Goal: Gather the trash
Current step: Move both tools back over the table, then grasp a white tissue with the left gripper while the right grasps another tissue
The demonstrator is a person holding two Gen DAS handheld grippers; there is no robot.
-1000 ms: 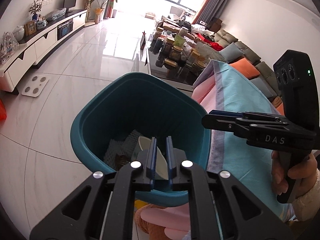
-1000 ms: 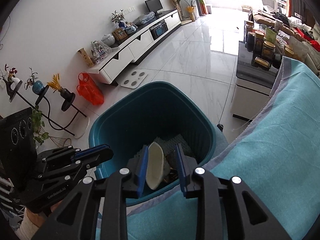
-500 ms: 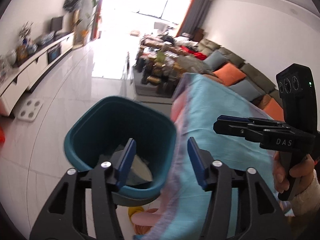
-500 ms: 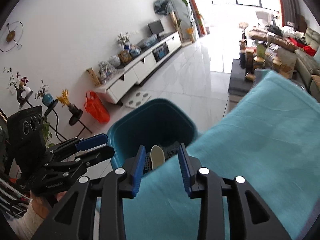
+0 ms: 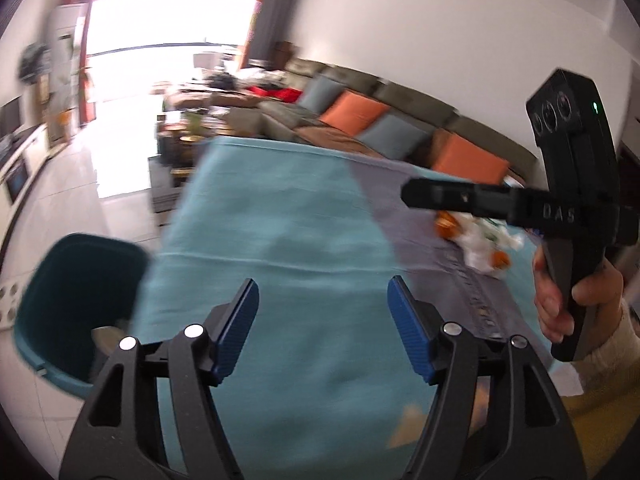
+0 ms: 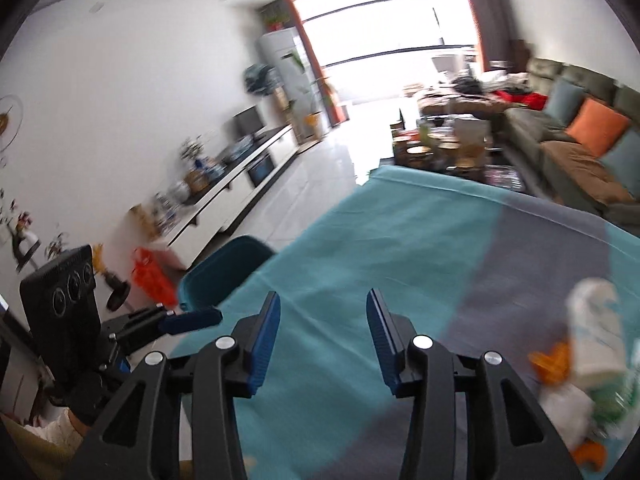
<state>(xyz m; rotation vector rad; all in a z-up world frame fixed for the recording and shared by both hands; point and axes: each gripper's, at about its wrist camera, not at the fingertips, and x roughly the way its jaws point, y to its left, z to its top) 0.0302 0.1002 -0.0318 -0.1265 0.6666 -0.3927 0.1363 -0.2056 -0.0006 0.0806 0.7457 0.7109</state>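
Both of your grippers hang over the teal-and-grey cloth (image 5: 288,216) with nothing between their blue pads: your left gripper (image 5: 323,326) has its jaws spread wide, and your right gripper (image 6: 323,338) is likewise parted. To the left, just beside the cloth's edge, the teal bin (image 5: 76,276) sits on the floor with something pale inside (too blurred to name). Your remaining trash (image 6: 592,364), a heap of white wrappers and orange scraps, lies on the grey band of the cloth near your right gripper.
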